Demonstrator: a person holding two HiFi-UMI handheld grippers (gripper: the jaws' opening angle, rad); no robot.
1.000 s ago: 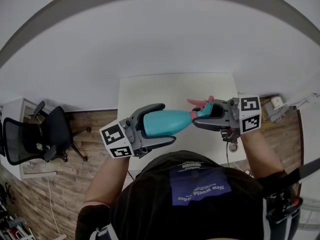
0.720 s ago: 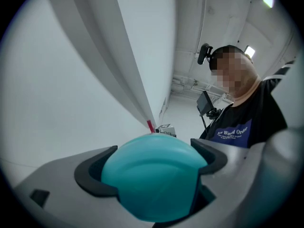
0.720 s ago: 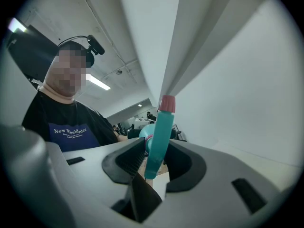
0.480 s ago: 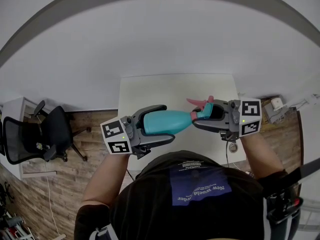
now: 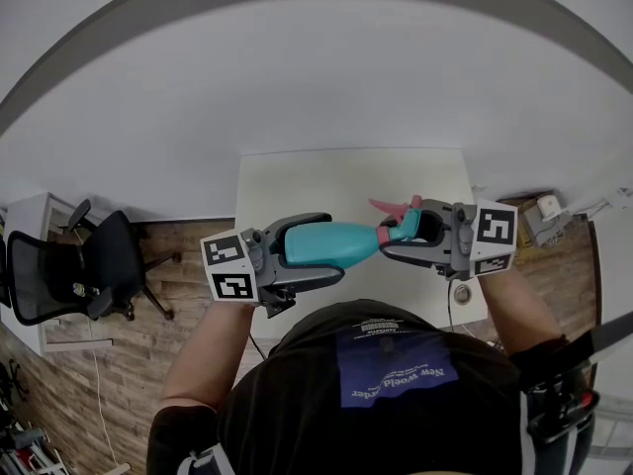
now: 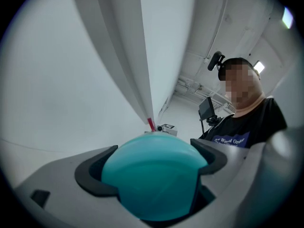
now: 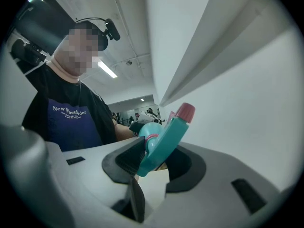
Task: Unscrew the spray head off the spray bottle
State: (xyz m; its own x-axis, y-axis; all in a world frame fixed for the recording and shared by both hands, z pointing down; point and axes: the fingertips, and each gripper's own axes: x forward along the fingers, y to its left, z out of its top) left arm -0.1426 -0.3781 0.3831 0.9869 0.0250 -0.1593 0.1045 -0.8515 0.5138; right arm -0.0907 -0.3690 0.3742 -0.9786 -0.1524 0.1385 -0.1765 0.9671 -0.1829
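A teal spray bottle [image 5: 331, 239] is held level in the air above the white table [image 5: 297, 186], between my two grippers. My left gripper [image 5: 307, 250] is shut on the bottle's body; its rounded teal base [image 6: 154, 175] fills the left gripper view between the dark pads. My right gripper [image 5: 407, 236] is shut on the spray head [image 5: 404, 221], teal with a pink nozzle and trigger. The right gripper view has the spray head [image 7: 164, 139] standing between the two black pads [image 7: 126, 163], pink nozzle tip uppermost. Head and bottle are still joined.
A black office chair [image 5: 89, 270] stands on the wood floor at the left. A small white device [image 5: 547, 206] and a cable lie right of the table. The person's dark shirt [image 5: 386, 374] fills the lower middle of the head view.
Both grippers' marker cubes have turned slightly about the bottle's axis, and the bottle has sunk a little. The grips are unchanged.
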